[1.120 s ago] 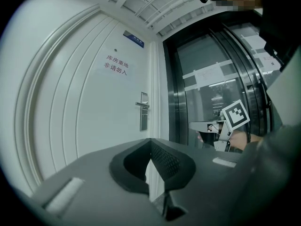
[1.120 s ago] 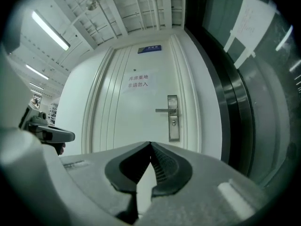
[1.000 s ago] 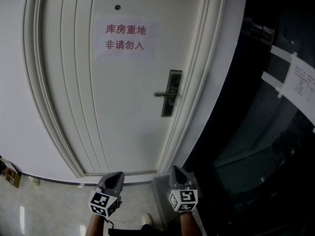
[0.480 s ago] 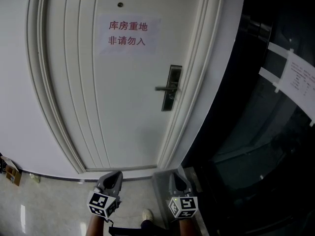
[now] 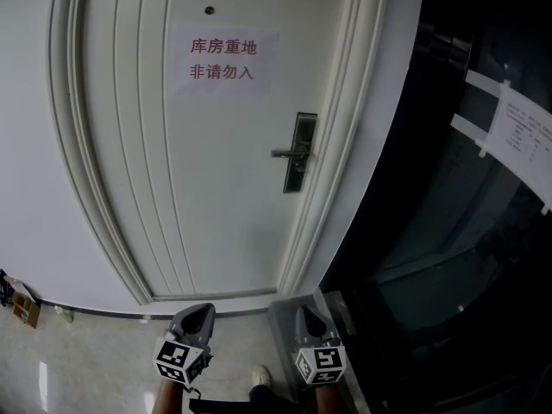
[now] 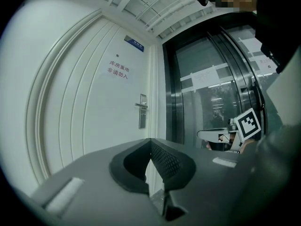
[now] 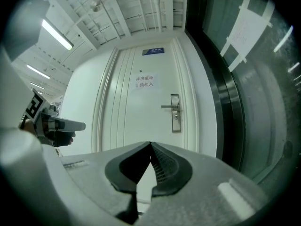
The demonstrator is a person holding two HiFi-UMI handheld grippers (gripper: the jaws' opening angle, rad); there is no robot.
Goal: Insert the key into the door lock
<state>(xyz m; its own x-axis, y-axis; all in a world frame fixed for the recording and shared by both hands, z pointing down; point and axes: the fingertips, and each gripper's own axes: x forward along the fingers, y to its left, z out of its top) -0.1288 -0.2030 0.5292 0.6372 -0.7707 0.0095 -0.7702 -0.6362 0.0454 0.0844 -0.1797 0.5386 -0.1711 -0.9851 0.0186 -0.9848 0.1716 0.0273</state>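
Note:
The white door carries a metal lock plate (image 5: 298,152) with a lever handle (image 5: 285,153) at its right edge. Both grippers point level at the door from well short of it. In the head view my left gripper (image 5: 205,309) and right gripper (image 5: 308,310) sit side by side at the bottom. The left gripper (image 6: 150,142) has its tips together, with the lock plate (image 6: 142,111) far ahead. The right gripper (image 7: 150,145) is shut too and faces the lock plate (image 7: 175,107) and its keyhole (image 7: 175,117). I see no key in either gripper.
A paper sign with red print (image 5: 222,60) hangs on the door. A dark glass wall (image 5: 448,231) with taped papers (image 5: 513,132) stands to the right of the door frame. Small items (image 5: 21,304) lie on the floor at left. A shoe (image 5: 259,376) shows below.
In the head view the right gripper has sunk a little toward the bottom edge. The left gripper has hardly shifted. Both stay shut.

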